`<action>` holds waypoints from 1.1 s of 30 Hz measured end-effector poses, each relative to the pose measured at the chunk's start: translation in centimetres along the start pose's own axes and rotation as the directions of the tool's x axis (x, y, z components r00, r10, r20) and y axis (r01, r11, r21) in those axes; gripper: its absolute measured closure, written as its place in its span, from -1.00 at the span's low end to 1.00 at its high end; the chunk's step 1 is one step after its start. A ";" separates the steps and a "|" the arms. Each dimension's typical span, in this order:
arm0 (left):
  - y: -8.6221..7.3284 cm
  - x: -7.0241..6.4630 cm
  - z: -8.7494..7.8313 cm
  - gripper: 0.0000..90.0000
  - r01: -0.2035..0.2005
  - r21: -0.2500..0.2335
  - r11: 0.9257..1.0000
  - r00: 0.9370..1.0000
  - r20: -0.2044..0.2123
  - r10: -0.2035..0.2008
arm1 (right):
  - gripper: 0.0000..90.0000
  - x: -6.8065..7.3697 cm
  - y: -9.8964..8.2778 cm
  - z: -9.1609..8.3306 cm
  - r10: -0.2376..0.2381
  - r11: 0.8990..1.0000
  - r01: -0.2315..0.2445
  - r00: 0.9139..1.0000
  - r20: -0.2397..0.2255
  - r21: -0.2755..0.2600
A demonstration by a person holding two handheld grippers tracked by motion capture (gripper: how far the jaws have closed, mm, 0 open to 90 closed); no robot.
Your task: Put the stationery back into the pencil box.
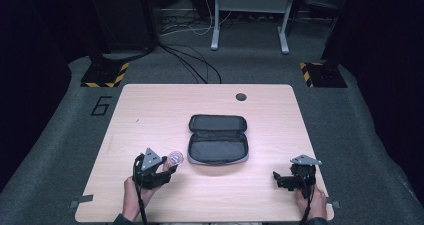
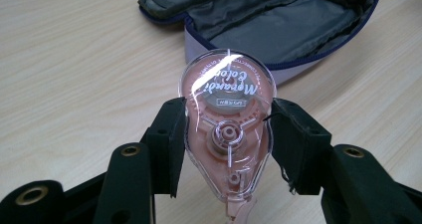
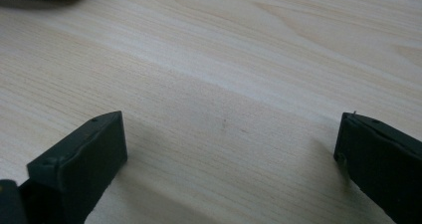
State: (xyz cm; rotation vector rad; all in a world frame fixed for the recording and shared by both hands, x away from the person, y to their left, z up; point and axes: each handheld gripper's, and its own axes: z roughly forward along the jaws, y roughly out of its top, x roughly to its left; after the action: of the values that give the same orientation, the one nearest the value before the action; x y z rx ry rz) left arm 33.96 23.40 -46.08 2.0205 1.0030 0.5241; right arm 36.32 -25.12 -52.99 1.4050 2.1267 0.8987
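Note:
A pink, clear-shelled correction tape dispenser (image 2: 228, 129) is clamped between the two black jaws of my left gripper (image 2: 226, 129), held a little above the wooden table. From above, the same dispenser (image 1: 175, 158) pokes out of the left gripper (image 1: 167, 166) just left of an open dark pencil case (image 1: 218, 139). The case (image 2: 278, 25) lies unzipped with its grey lining showing. My right gripper (image 1: 280, 177) rests low near the table's front right, and its jaws stand wide apart over bare wood (image 3: 229, 124) with nothing between them.
The wooden table (image 1: 150, 110) has a small round hole (image 1: 241, 96) near its far edge. Beyond it are cables on the floor, a grey desk frame (image 1: 250, 15) and two stands with yellow-black striped feet (image 1: 105, 75).

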 end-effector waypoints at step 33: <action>7.9 -0.8 4.3 0.11 -0.093 -0.006 0.996 0.993 0.076 0.093 | -1.00 0.0 0.0 0.0 -0.001 1.000 0.001 1.000 0.000 0.000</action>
State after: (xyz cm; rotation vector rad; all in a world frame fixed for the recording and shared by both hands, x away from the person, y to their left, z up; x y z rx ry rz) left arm 39.98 17.87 -42.26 2.0766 0.8650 0.4930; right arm 36.33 -25.13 -53.00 1.4042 2.1271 0.8988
